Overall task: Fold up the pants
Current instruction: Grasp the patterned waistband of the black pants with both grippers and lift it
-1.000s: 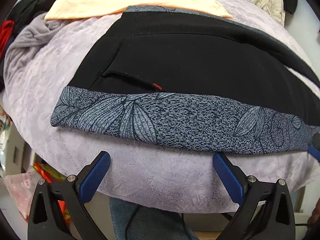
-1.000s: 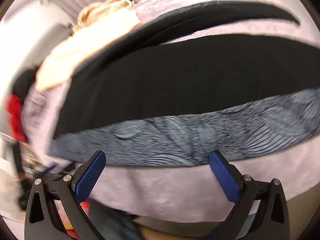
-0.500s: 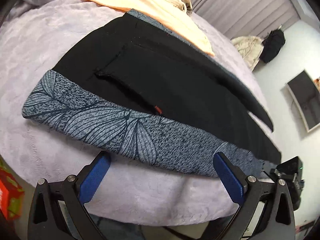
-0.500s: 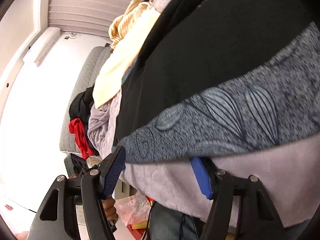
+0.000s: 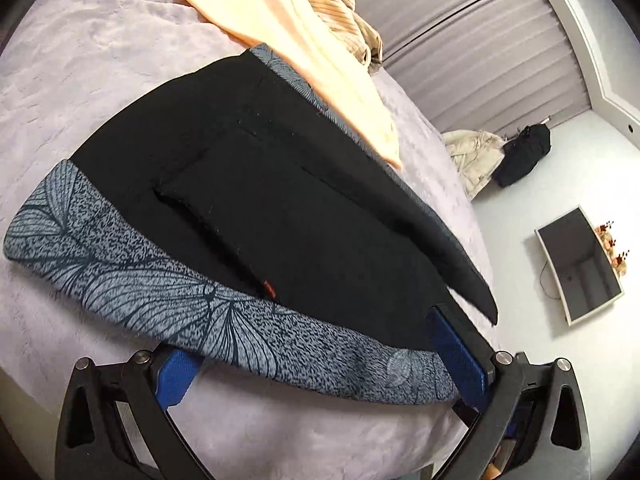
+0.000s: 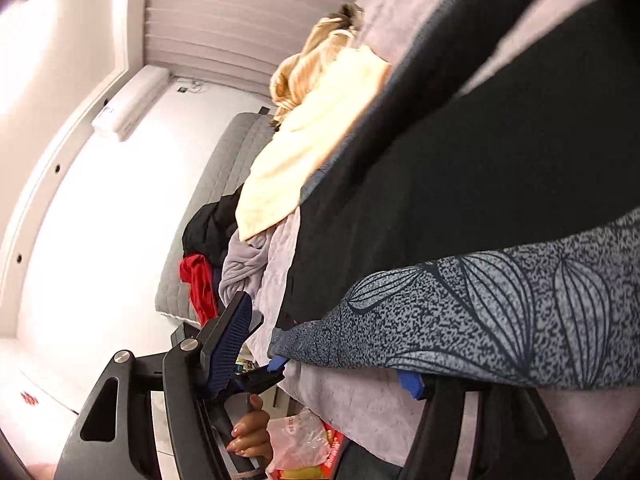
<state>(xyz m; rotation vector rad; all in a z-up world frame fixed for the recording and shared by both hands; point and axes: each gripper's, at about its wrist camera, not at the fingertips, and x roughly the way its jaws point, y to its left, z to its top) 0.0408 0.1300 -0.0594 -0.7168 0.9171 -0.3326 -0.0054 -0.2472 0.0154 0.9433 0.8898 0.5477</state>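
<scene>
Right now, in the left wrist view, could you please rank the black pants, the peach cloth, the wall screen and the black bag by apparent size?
1. black pants
2. peach cloth
3. wall screen
4. black bag

The screen and bag sit farther away, so their true sizes are unsure.

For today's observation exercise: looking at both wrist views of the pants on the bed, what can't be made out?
- Left wrist view: the left claw has one pad under the patterned side band; the cloth hides any pinch.
- Right wrist view: the right claw's far finger is hidden under that band.
- Right wrist view: the frame edge cuts off the pants.
- Both views: the cuffs are out of sight.
</scene>
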